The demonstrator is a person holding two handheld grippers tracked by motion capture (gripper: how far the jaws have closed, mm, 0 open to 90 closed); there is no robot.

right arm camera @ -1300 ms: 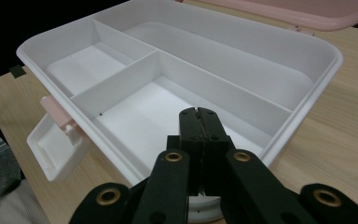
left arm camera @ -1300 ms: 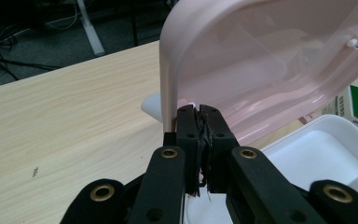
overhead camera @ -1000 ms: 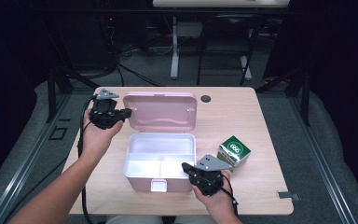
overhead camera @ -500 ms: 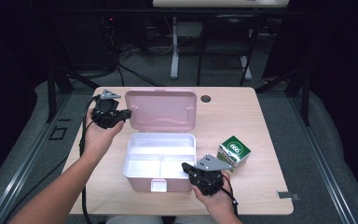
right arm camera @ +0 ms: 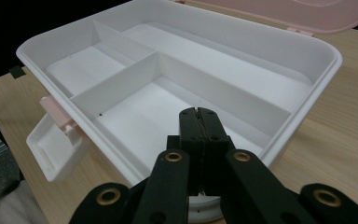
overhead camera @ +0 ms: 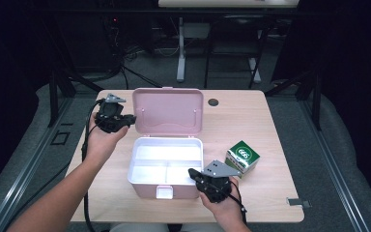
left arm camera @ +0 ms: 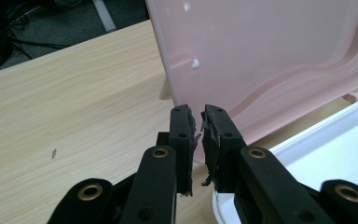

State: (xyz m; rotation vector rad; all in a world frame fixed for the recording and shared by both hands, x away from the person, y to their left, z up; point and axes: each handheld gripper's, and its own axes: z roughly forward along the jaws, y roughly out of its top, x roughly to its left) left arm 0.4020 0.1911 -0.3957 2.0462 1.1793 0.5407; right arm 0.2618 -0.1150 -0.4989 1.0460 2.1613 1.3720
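In the left gripper view, the left claw (left arm camera: 198, 114) sits at the lower centre of the frame, its 2 black jaws a narrow slit apart and just now opening, with nothing clamped between them. The edge of the pink lid (left arm camera: 270, 60) stands just behind the tips, filling the upper right. In the high view this claw (overhead camera: 131, 119) is at the middle left, beside the upright lid's left edge.

In the right gripper view, the right claw (right arm camera: 198, 113) is at the lower centre with its jaws pressed fully together and holding nothing, poised over the near rim of the white box (right arm camera: 303, 100). The box has 3 compartments, all bare.

In the high view the right claw (overhead camera: 193, 172) is at the lower centre, against the box's lower right corner. A green carton (overhead camera: 242, 156) stands just to its right on the wooden counter (overhead camera: 270, 121).
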